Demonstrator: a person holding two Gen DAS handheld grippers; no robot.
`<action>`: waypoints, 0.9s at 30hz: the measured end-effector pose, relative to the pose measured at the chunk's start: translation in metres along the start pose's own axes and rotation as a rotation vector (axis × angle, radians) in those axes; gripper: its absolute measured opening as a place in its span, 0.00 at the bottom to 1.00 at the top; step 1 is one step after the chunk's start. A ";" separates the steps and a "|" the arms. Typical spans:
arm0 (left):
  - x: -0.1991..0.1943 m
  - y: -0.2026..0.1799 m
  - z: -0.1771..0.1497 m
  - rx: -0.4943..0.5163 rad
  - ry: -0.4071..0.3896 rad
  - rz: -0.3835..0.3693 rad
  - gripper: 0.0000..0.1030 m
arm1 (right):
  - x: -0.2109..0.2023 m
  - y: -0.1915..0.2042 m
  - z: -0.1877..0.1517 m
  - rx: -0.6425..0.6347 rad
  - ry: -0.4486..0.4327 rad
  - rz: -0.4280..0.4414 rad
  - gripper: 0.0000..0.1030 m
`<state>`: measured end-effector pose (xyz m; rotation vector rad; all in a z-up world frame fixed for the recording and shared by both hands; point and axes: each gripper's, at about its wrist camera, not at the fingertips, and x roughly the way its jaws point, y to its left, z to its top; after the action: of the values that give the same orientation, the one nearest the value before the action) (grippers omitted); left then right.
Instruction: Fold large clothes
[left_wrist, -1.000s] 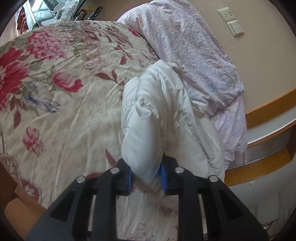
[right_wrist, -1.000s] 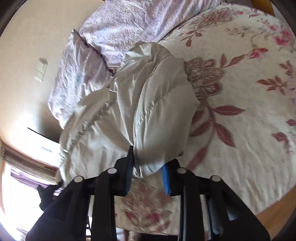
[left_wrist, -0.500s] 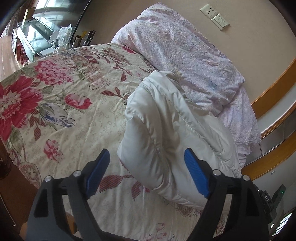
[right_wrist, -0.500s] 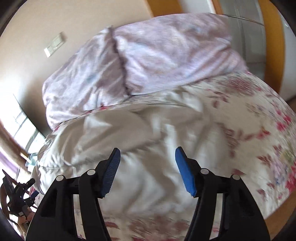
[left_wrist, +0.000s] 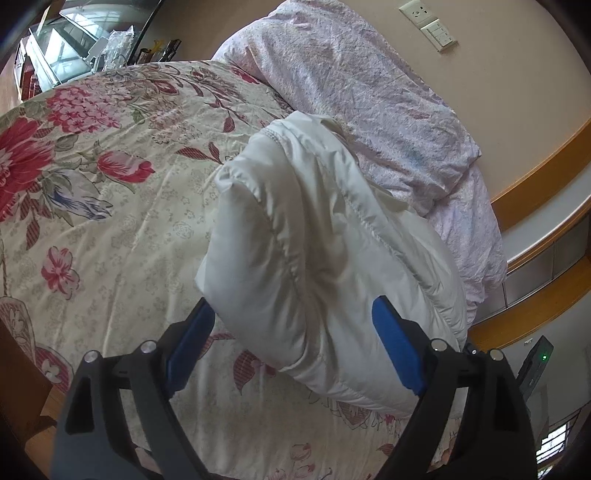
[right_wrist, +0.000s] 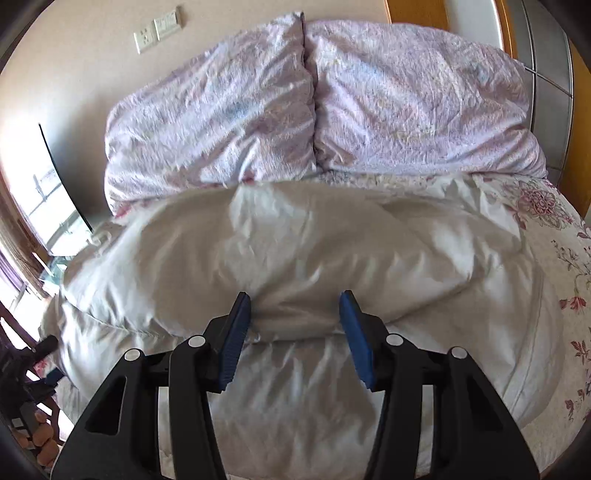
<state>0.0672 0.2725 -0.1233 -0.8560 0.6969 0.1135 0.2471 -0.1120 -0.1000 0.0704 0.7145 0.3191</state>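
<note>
Two grippers show, one in each view. The left gripper (left_wrist: 291, 339) has its blue pads (left_wrist: 190, 341) spread very wide — the jaws have just been opening. A puffy end of the white coat (left_wrist: 314, 266) sits between the pads, but the pads do not squeeze it. One pad is near the coat's edge and the other is in front of its far side.

The right gripper (right_wrist: 295, 332) has its jaws partly apart, and they have just been closing a little. A fat fold of the white coat (right_wrist: 295, 258) lies between its blue pads (right_wrist: 234, 341). I cannot tell if the pads touch the cloth, and they do not pinch it.

The coat lies on the bed (left_wrist: 110, 221), bunched up in a long soft roll. It rests on a cream bedspread with red and pink flowers (left_wrist: 22, 162). Just behind the coat are two big pale purple pillows (right_wrist: 221, 110) side by side, leaning on the wall at the head of the bed. The coat touches the front of them — or sits right beside them.

On the wall above is a white switch and socket (right_wrist: 157, 31). A wooden ledge (left_wrist: 535, 195) runs past the bed on one side. A bright window (right_wrist: 37, 206) shows at the edge of the right view.
</note>
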 end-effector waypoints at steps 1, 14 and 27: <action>0.003 0.000 0.000 -0.005 0.001 -0.001 0.84 | 0.010 0.001 -0.004 -0.011 0.036 -0.022 0.52; 0.030 -0.001 0.023 -0.092 -0.043 -0.015 0.85 | 0.045 0.018 -0.019 -0.104 0.108 -0.127 0.53; 0.023 -0.020 0.048 -0.039 -0.076 -0.047 0.32 | 0.045 0.023 -0.020 -0.115 0.093 -0.148 0.53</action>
<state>0.1173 0.2903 -0.1020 -0.9000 0.6051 0.1174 0.2598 -0.0771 -0.1399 -0.1071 0.7879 0.2218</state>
